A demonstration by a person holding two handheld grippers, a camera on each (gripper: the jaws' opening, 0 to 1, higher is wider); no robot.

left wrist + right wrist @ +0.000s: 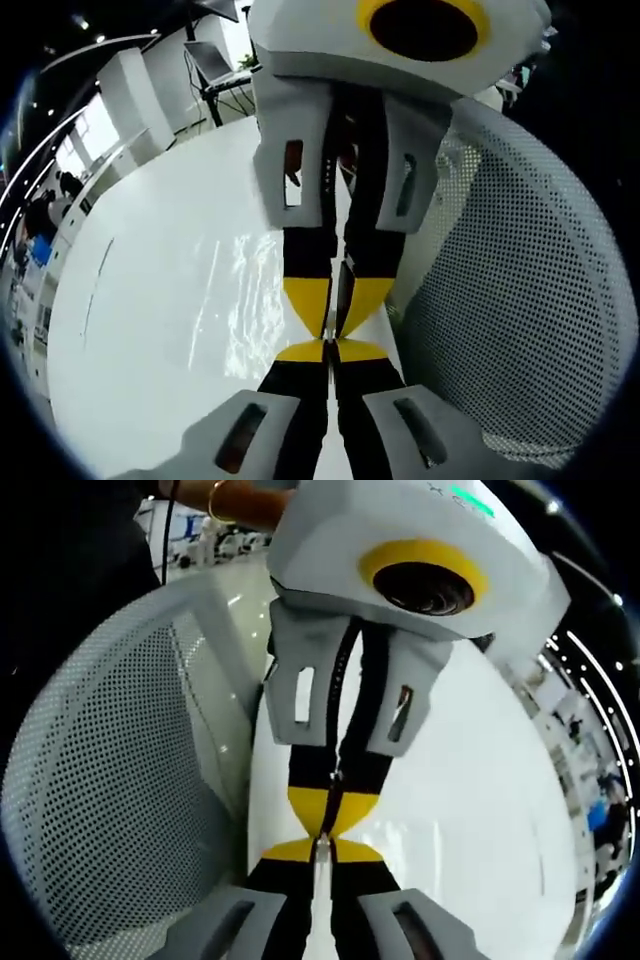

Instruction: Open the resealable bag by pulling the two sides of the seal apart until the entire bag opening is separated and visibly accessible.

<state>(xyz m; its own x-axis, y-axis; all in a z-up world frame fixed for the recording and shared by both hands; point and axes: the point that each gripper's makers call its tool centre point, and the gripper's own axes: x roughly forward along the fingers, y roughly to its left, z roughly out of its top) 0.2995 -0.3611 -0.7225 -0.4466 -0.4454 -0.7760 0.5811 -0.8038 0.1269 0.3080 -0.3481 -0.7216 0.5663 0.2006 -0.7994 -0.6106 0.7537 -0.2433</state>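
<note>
White tabletop (150, 330) spans the left gripper view, a perforated white mesh chair back (510, 300) beside it. Clear resealable bag (245, 300) lies on the tabletop, its edge rising between both tongs. Left tongs (329, 350) and right tongs (322, 842) meet tip to tip, each pressed together on the bag's edge.

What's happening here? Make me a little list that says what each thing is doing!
left gripper: jaws shut, meeting the other gripper tip to tip
right gripper: jaws shut on a thin pale edge
bag: seen as a thin edge pinched between the jaws; whether its opening is apart cannot be told
table: white and shiny, under both grippers
mesh panel: white, full of little holes, right beside the grippers
</note>
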